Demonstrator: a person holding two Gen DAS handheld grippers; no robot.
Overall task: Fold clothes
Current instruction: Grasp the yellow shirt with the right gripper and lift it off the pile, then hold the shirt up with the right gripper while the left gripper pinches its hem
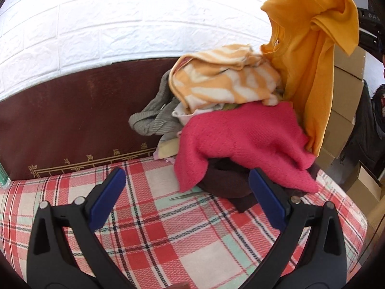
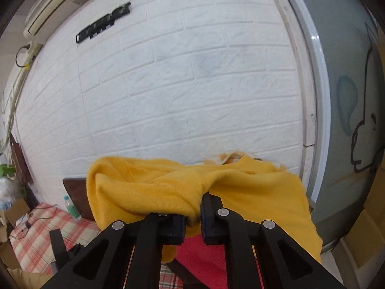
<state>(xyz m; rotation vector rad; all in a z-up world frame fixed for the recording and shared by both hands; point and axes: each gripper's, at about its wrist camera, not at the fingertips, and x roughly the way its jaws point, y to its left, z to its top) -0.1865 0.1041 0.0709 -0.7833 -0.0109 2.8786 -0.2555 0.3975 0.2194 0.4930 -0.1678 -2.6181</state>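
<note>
In the right wrist view my right gripper (image 2: 192,213) fills the bottom centre of the frame, and its two black jaws are pressed together on a bunch of the yellow garment (image 2: 216,192). The cloth spreads wide across the lower middle of the frame, in front of the white brick wall (image 2: 168,84), and it drapes down on both sides of the jaws. Under it, at the bottom centre, I see a strip of the pink sweater (image 2: 202,260).

In the left wrist view the same yellow garment (image 1: 310,55) hangs in the upper right of the frame, pulled up in a long fold above the pile of clothes (image 1: 231,120). My left gripper (image 1: 187,192) is at the bottom of the frame. Its blue pads (image 1: 108,200) stand wide apart and nothing is between them; they hover over the checked bed cover (image 1: 168,236).

The pile sits in the centre right of this frame, on the checked cover. The pink sweater (image 1: 240,144) lies in front, an orange and white patterned cloth (image 1: 223,79) is on top behind it, a grey knitted piece (image 1: 154,118) comes out to the left, and a dark brown garment (image 1: 226,180) is below the pink one. The dark brown headboard (image 1: 72,125) is at the left, behind the pile.
</note>
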